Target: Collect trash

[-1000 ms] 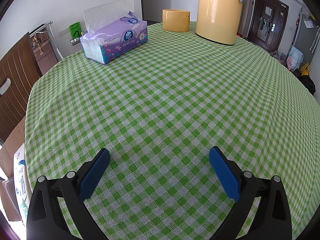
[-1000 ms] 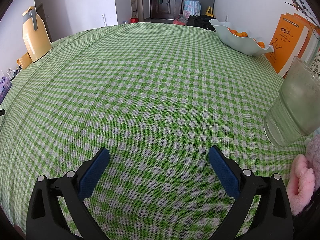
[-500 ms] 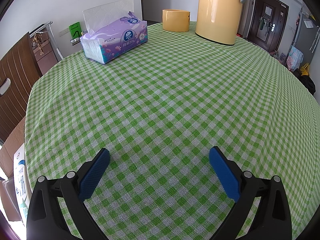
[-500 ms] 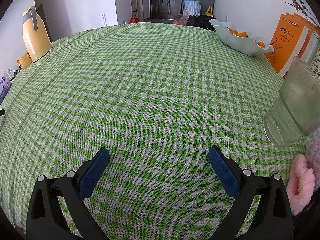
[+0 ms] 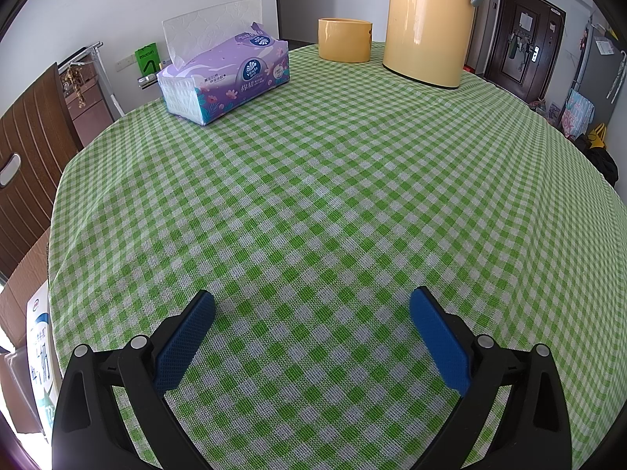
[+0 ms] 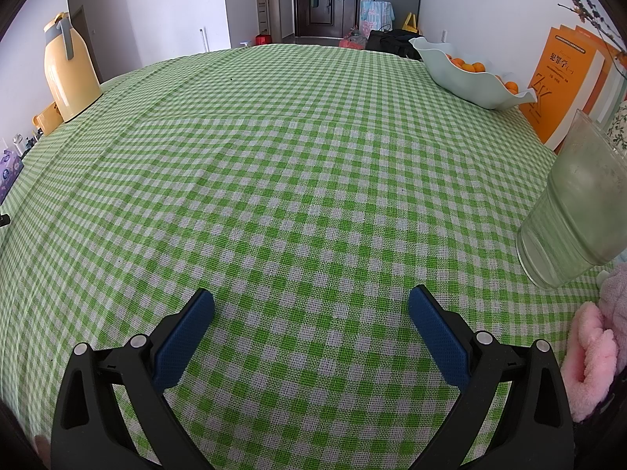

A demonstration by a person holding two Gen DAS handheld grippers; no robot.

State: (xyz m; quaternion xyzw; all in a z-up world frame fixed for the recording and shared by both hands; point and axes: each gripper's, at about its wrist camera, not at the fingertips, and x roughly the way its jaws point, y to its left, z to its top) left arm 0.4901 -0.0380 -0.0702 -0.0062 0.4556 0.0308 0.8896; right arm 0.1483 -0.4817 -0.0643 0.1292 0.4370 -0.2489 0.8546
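Fingers on my left gripper (image 5: 311,313) and right gripper (image 6: 311,313) are spreading wide, gripping nothing, hovering over the checked worktop (image 6: 294,164) (tissue pack (image 5: 225,74) sitting far off); I am seeing no trash.

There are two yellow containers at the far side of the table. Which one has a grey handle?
The tall yellow jug has it: a grey handle curves from its upper right side. The short yellow cup to its left shows no handle.
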